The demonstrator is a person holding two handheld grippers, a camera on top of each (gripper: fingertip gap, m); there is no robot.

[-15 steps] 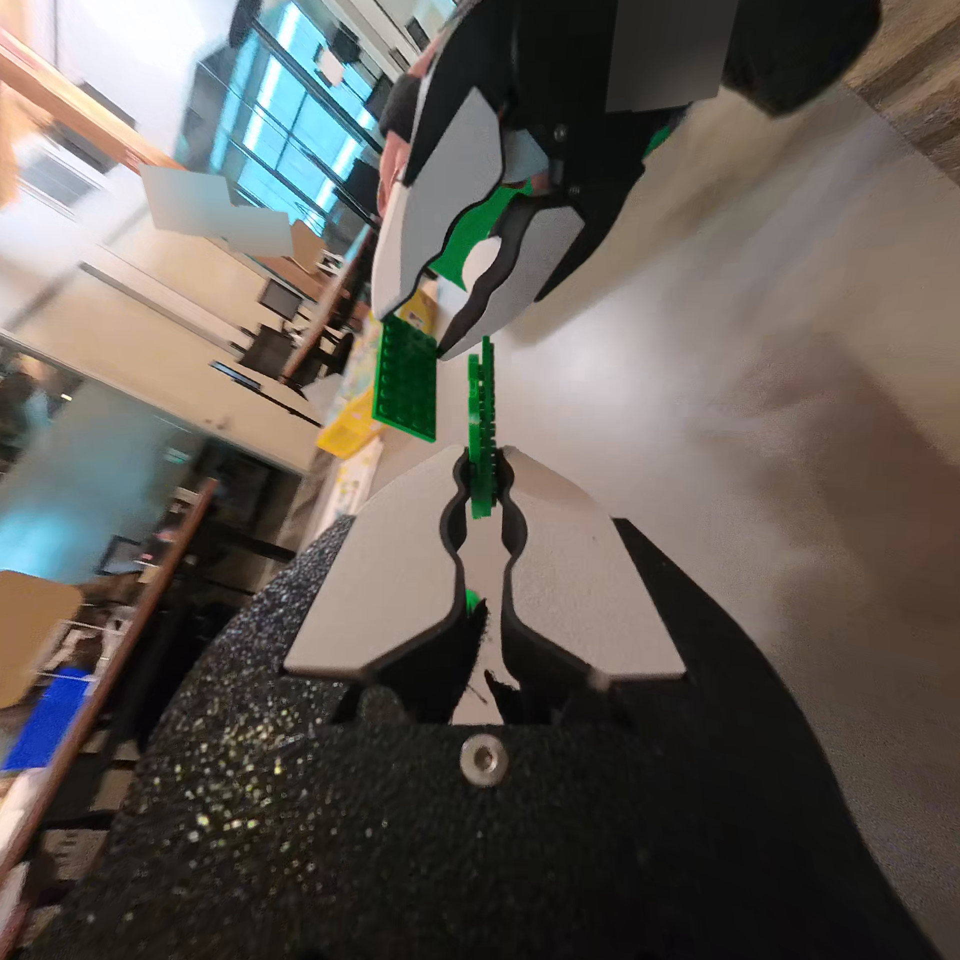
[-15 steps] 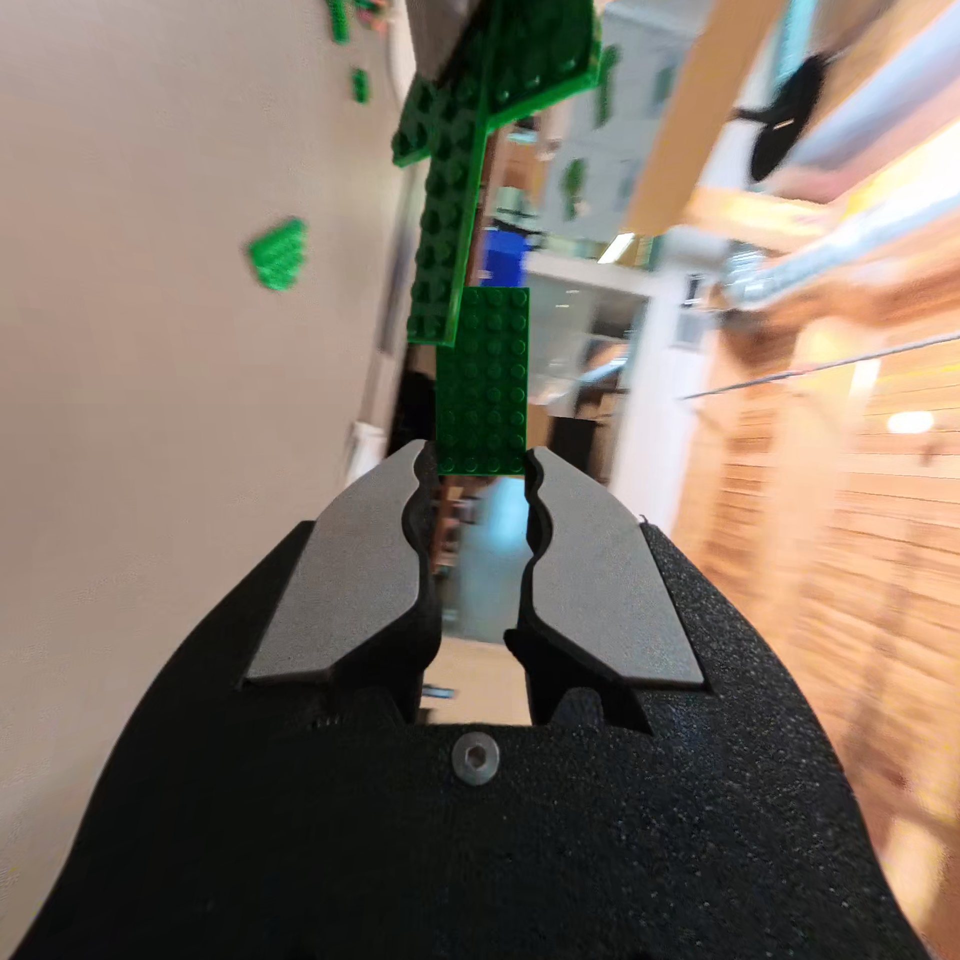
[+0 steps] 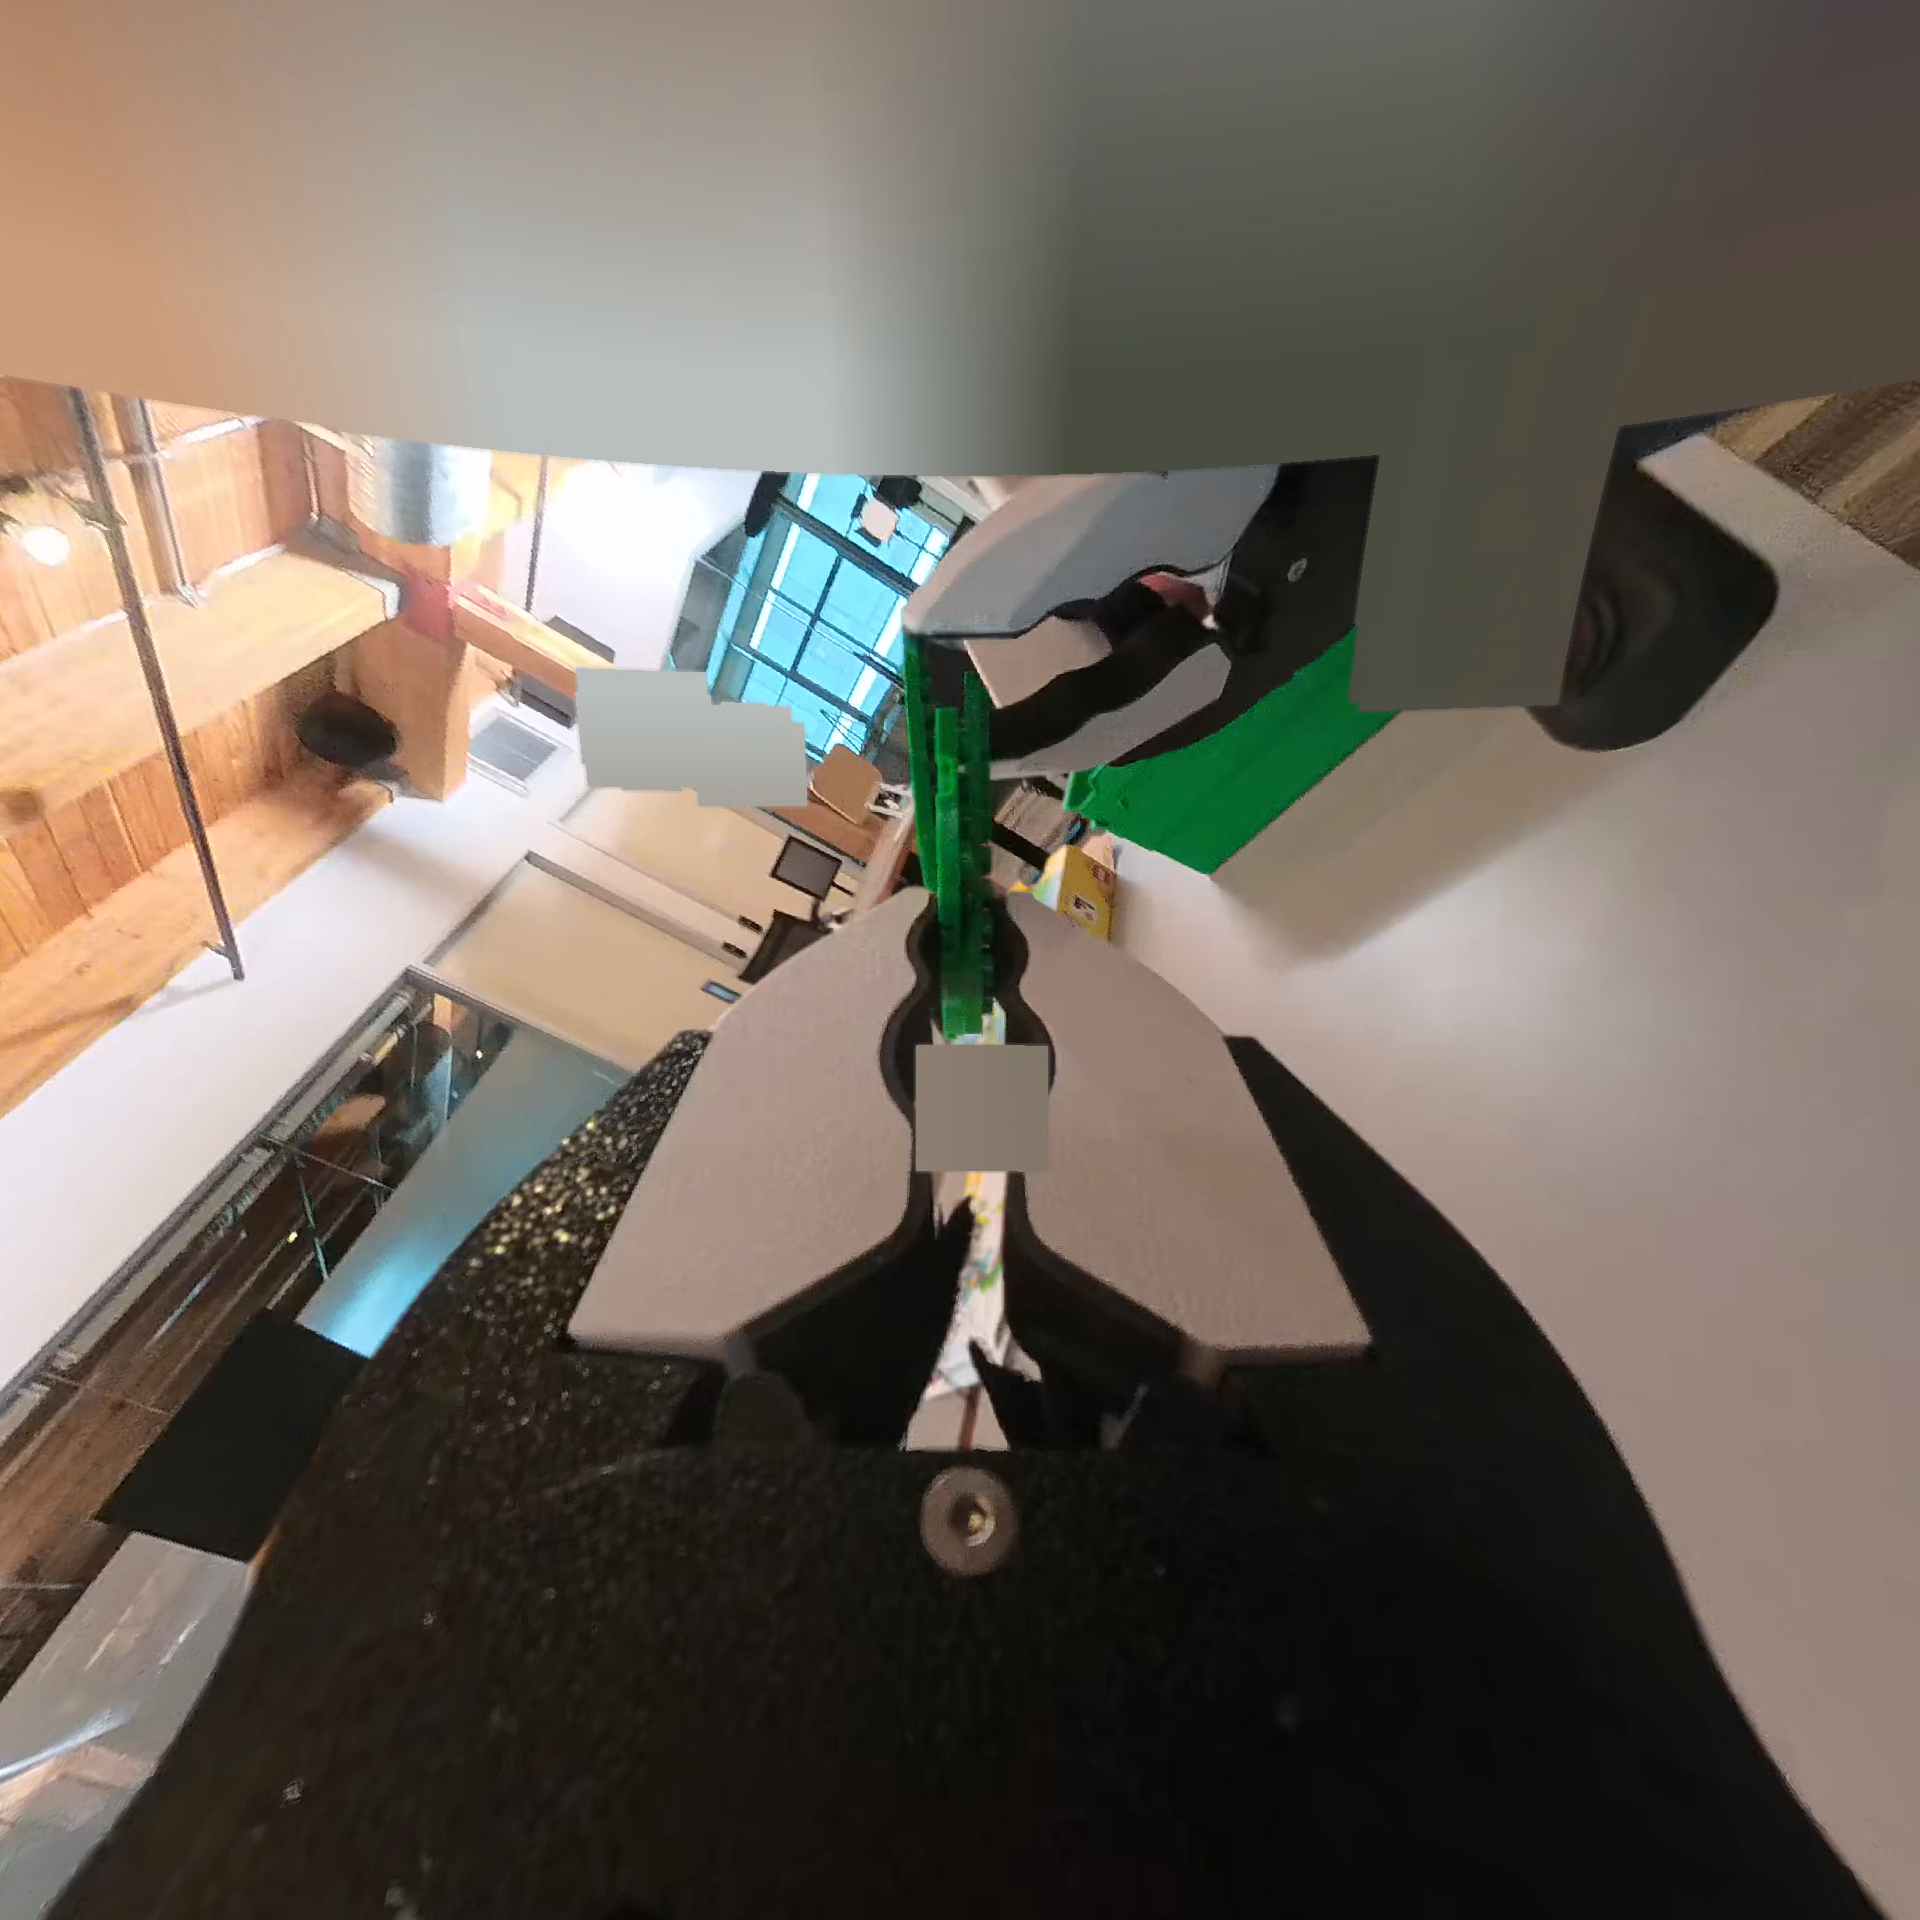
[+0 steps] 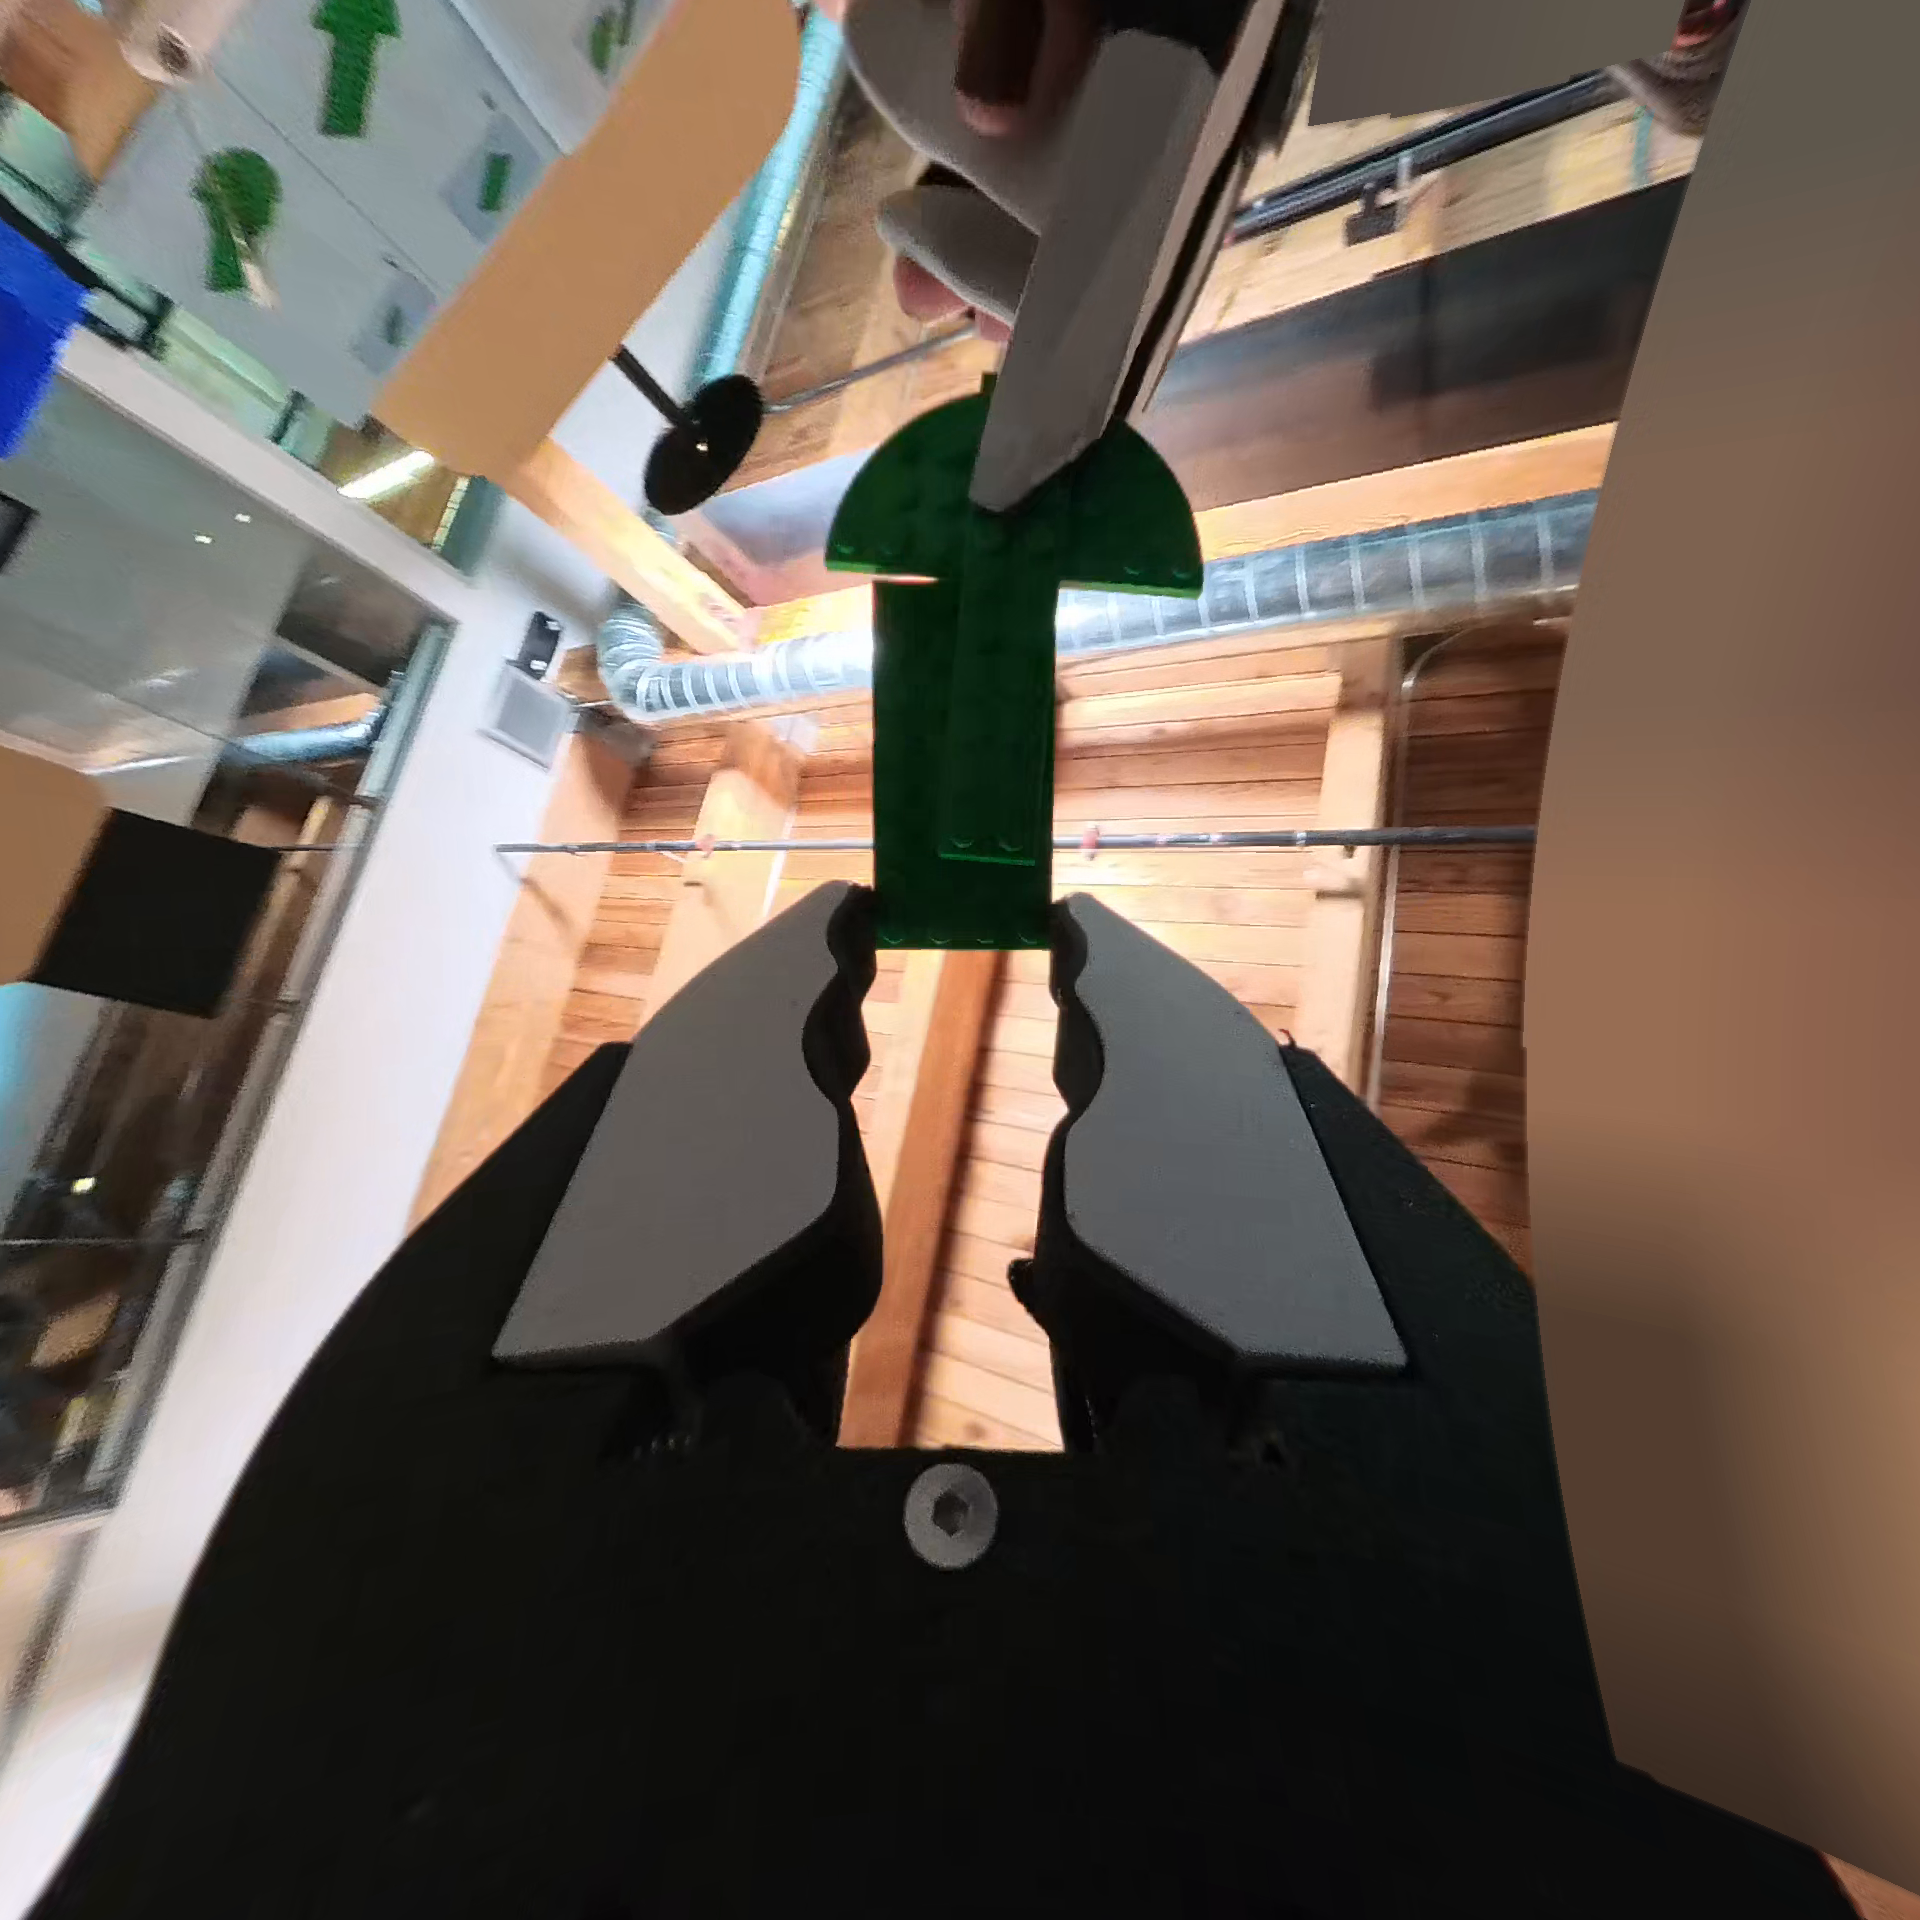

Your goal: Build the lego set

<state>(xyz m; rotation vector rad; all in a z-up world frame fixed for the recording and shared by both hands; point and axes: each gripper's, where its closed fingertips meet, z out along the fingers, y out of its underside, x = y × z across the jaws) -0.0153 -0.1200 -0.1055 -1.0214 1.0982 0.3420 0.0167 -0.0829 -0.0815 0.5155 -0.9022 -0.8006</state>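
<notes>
Up close in the left wrist view, your left gripper (image 3: 966, 925) pinches the edge-on flat green plastic lego plate assembly (image 3: 951, 821); your right gripper (image 3: 961, 644) meets its far end. Seen from the right wrist view, that mushroom-shaped assembly (image 4: 961, 727) sits clamped between your right gripper's fingertips (image 4: 961, 920), held in mid-air.

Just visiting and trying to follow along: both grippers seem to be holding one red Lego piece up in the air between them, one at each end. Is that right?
Almost: the Lego assembly is green, not red, as the right wrist view shows plainly. The rest holds: the right gripper grips its near end and the left gripper pinches the other end, up in the air.
</notes>
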